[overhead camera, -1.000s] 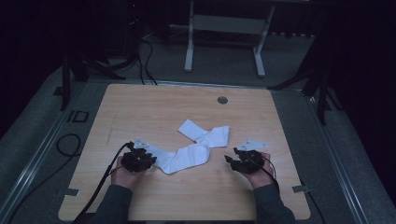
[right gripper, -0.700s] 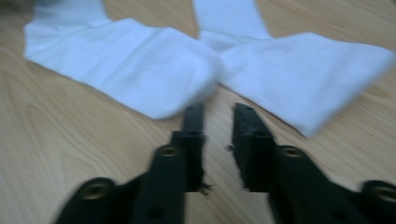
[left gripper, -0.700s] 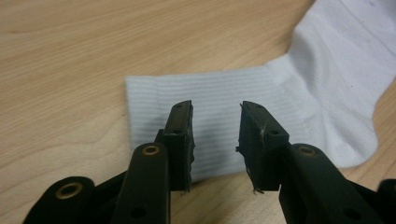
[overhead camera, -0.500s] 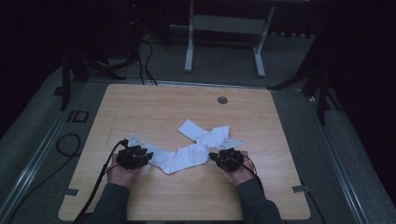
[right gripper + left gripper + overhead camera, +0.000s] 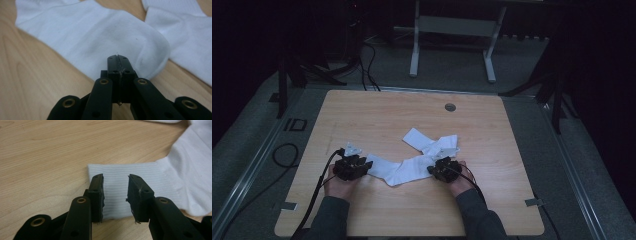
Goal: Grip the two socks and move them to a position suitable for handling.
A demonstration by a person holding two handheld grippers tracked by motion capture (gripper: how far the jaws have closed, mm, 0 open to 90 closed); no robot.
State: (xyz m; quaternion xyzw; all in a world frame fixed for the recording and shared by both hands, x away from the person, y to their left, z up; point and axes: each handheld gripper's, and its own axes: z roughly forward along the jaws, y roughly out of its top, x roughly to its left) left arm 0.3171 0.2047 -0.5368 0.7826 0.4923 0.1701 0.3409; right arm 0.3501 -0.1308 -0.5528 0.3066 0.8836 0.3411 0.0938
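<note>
A: Progress so far? Two white socks crossed on the tabletop (image 5: 362, 115), near sock (image 5: 404, 170) lying between both grippers.

B: Barely started. Left gripper (image 5: 115, 191) jaws spread over that sock's cuff, not pinching yet. Right gripper (image 5: 119, 65) jaws pressed together at its toe end, can't tell if cloth is caught. Lifting, pairing still left, probably.

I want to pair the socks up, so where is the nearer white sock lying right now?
In the high view the nearer sock lies near the table's front edge, stretched between the left gripper and right gripper, overlapping the second sock.
</note>
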